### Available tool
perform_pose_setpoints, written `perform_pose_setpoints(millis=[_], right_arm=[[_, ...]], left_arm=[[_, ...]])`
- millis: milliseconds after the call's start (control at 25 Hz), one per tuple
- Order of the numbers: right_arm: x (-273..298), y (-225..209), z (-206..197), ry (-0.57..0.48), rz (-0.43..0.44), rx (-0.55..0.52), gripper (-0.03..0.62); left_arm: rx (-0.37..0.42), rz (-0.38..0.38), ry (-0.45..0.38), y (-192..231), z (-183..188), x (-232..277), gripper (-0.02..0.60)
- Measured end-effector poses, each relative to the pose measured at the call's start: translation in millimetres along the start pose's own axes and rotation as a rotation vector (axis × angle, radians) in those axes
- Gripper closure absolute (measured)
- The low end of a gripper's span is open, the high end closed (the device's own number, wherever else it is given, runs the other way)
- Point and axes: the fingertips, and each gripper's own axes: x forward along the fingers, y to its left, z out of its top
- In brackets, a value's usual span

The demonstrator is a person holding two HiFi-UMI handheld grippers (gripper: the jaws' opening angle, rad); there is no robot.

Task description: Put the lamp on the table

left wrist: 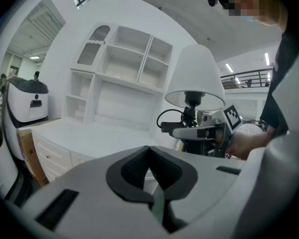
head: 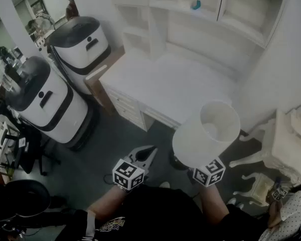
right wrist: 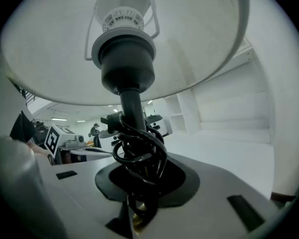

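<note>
— What did the right gripper [right wrist: 138, 185] hold?
— Its jaws were clenched on the cord-wrapped stem [right wrist: 131, 108] of the lamp [head: 206, 133], which hung clear of the table [head: 163, 82], off its 5 o'clock corner.
— And the left gripper [left wrist: 150, 158]?
— Jaws pressed together, nothing between them.

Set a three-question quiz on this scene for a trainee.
1. True or false: the lamp already stands on the table.
2. Which holds the lamp: A, left gripper; B, right gripper?
3. What is wound round the lamp's stem?
Key: 1 false; 2 B; 3 a black cord.
</note>
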Motion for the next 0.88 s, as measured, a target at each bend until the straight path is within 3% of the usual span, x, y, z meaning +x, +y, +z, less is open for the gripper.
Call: perform_pose_setpoints(millis=[880], right_arm=[[7, -3, 2, -0.034, -0.010, 0.036, 0.490]], left_arm=[[0.011, -0.052, 0.029, 7, 1, 10, 0.575]])
